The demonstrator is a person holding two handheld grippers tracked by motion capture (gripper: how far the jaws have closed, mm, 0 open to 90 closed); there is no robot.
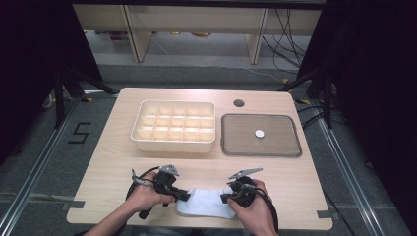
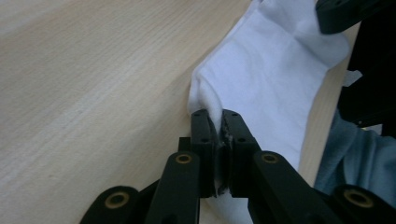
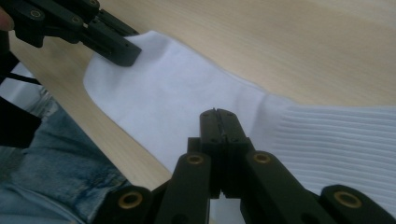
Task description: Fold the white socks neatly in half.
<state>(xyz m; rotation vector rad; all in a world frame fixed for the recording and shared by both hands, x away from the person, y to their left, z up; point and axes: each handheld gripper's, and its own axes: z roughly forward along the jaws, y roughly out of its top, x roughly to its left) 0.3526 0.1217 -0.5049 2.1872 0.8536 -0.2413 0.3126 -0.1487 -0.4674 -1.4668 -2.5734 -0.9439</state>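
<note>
White ribbed cloth sock (image 3: 196, 102) lies on the matt, pale wood-grain table (image 1: 275, 172).

Even overhead light brightens the desk (image 1: 196, 167); both frame sides fall black, and close jaws look perhaps slightly soft.

Both claws (image 1: 183, 196) (image 1: 226, 197) clamped shut

Our two grippers, the left gripper (image 1: 183, 195) and the right gripper (image 1: 224, 197), are black, each topped by a grey three-cornered plate and trailing a black cable. Brass-coloured pivot pins stud the linkage arms behind the flat black jaws. We wear blue denim jeans (image 3: 51, 154), and our forearms are unsleeved.
</note>
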